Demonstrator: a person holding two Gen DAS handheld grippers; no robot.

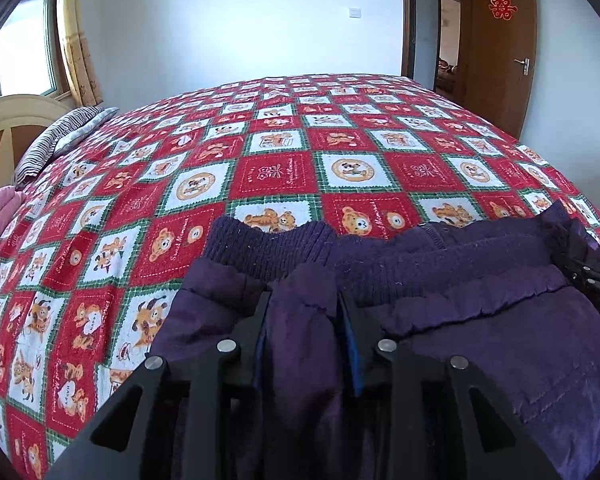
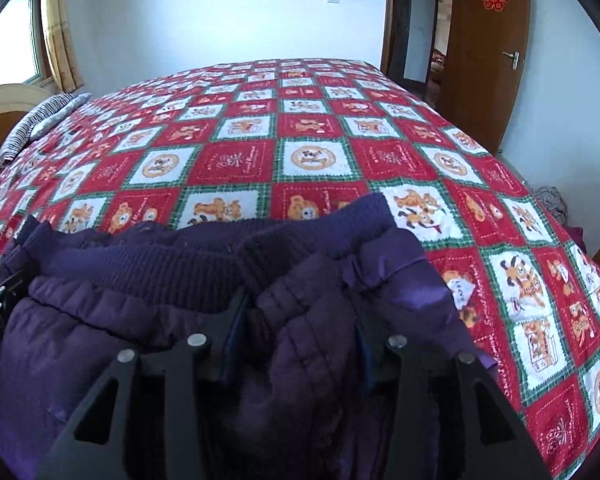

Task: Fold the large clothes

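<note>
A purple padded jacket (image 1: pixel 480 344) lies at the near edge of the bed (image 1: pixel 284 168), on the red checked bedspread with bear pictures. The left gripper (image 1: pixel 304 312) has its jaws closed on a fold of the jacket near its ribbed hem. The right gripper (image 2: pixel 300 312) pinches the jacket's other end in the same way.

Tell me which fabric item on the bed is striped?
The striped pillow near the cream headboard. The purple padded garment is plain, and the bedspread is checked with cartoon bears.
</note>
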